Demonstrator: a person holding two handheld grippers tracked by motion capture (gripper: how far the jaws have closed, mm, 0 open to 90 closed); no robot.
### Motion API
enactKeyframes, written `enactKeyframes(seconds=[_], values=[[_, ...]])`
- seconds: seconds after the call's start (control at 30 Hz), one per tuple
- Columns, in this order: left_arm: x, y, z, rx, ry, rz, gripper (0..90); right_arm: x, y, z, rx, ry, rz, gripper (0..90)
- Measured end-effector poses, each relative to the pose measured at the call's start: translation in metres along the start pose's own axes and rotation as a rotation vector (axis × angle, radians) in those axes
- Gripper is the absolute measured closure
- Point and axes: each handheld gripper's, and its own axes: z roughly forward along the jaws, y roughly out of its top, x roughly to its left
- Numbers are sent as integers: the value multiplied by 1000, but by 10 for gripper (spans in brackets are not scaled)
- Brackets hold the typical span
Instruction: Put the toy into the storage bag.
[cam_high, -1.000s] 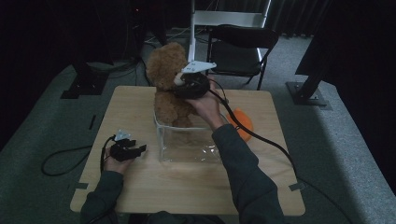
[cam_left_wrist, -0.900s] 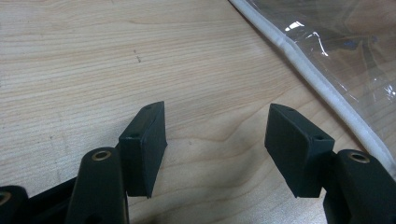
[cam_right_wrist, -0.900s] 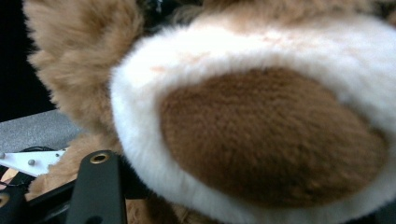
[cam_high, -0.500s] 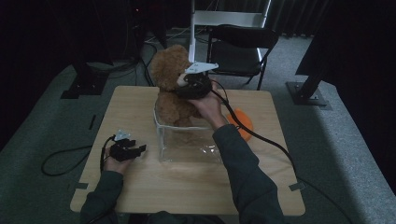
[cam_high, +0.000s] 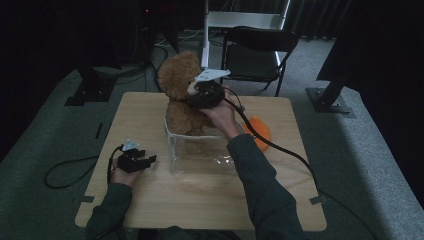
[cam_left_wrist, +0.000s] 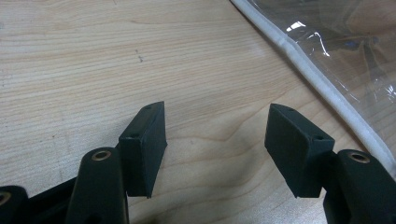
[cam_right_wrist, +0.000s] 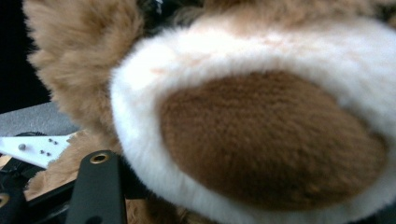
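**Teddy bear at the clear bag: positions and count**

Setting: a dim room with grey carpet, one folding chair (cam_high: 260, 50) behind a light wooden tabletop (cam_high: 150, 115).

Item 1, teddy bear (cam_high: 181, 95): one. It stands upright at the far end of the clear plastic bag (cam_high: 200, 150), its lower body down inside the bag's white-edged mouth and its head and chest above the rim. Its long axis runs near vertical, leaning slightly away from you.

Item 2, right gripper (cam_high: 197, 94): one, in your right hand, pressed against the bear's muzzle. In the right gripper view the white muzzle and brown nose patch (cam_right_wrist: 271, 140) sit directly between the fingers (cam_right_wrist: 95, 186), with fur bulging past the one finger that shows. Judged from that, the fingers are clamped on the bear's snout, which lies straight ahead of them and touching.

Item 3, left gripper (cam_high: 145, 161): one, in your left hand, resting low on the tabletop just left of the bag, well apart from the bear. Its fingers (cam_left_wrist: 142, 144) stand apart over bare wood, with nothing between them; the bag's white seam (cam_left_wrist: 308, 60) lies just ahead and to their right.

Item 4, orange object (cam_high: 260, 131): one, on the tabletop right of the bag, partly hidden by your right forearm.

Relation that matters: your right hand is at the bear; the bag cavity lies below and toward you from the grip.
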Motion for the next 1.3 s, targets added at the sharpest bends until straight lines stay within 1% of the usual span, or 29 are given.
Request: enactKeyframes(seconds=[0.13,0.33,0.47,0.53,0.57,0.6,0.73,0.77,0.83,0.87,0.93,0.97,1.13,1.3], values=[[0,0,0,2,4,7,392,3,-2,2,9,9,-8,358],[0,0,0,2,5,6,394,7,-4,5,22,39,-16,356],[-1,0,0,2,7,8,395,8,-5,7,33,66,-2,354],[-1,0,0,2,7,8,395,8,-6,7,35,72,-1,354],[-1,0,0,2,7,6,395,10,-6,8,42,87,-6,353],[-1,0,0,2,7,7,395,10,-6,9,44,93,-7,352],[-1,0,0,2,7,7,396,11,-7,10,51,104,-2,350],[-1,0,0,2,7,6,395,11,-8,11,62,110,-5,347],[-1,0,0,2,7,7,396,11,-8,11,65,113,-6,346],[-1,0,0,2,7,7,395,11,-9,13,80,119,-9,344],[-1,0,0,2,7,8,395,11,-9,14,86,122,-11,343],[-1,0,0,2,7,8,395,12,-10,15,98,126,-13,340],[-1,0,0,2,7,8,395,11,-10,16,108,133,-12,330],[-1,0,0,3,7,8,395,10,-11,17,127,114,-2,283]])
